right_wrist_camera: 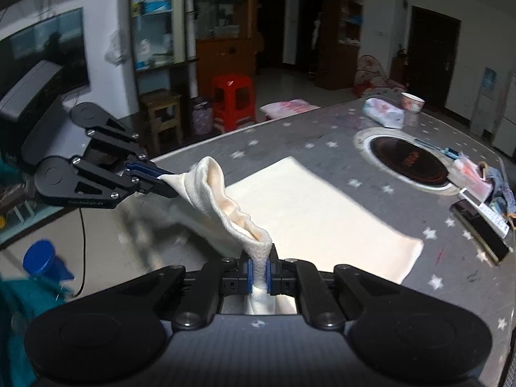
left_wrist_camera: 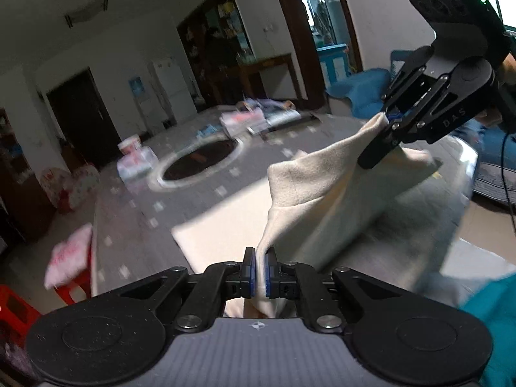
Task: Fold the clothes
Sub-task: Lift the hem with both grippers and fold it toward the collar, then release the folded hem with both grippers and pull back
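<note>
A cream-white cloth lies partly on the grey star-patterned table, its near edge lifted. My left gripper is shut on one corner of that edge; it also shows at the left of the right wrist view, left gripper. My right gripper is shut on the other corner, and appears at the upper right of the left wrist view, right gripper. The raised hem sags between the two grips. The far part of the cloth rests flat on the table.
A round dark burner is set in the table beyond the cloth. A tissue pack, a bowl, remotes and a phone lie near the far and right edges. A red stool stands past the table.
</note>
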